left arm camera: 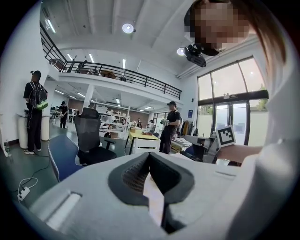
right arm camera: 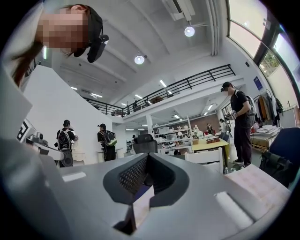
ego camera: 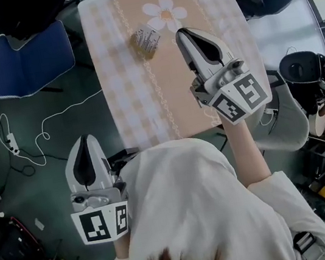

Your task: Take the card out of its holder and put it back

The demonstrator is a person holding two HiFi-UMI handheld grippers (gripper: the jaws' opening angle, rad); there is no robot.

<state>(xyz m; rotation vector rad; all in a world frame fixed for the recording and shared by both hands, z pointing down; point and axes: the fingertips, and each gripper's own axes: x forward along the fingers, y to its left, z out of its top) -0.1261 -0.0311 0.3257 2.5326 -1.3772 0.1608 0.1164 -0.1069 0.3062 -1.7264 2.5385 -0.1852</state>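
The left tongs (ego camera: 85, 140) hang beside the person's body, off the desk (ego camera: 137, 106), pressed together with nothing between them. The right tongs (ego camera: 183, 34) hover over the desk's far half, likewise pressed together and empty. The card holder (ego camera: 145, 40) sits on the desk just left of their tip, apart from it. The card seems to be inside, though it is too small to be sure.

No legible text in your views. Left cube (ego camera: 101, 224), right cube (ego camera: 241, 99): black-white square markers only. Blue wall sign (left arm camera: 190, 113) too small to read.
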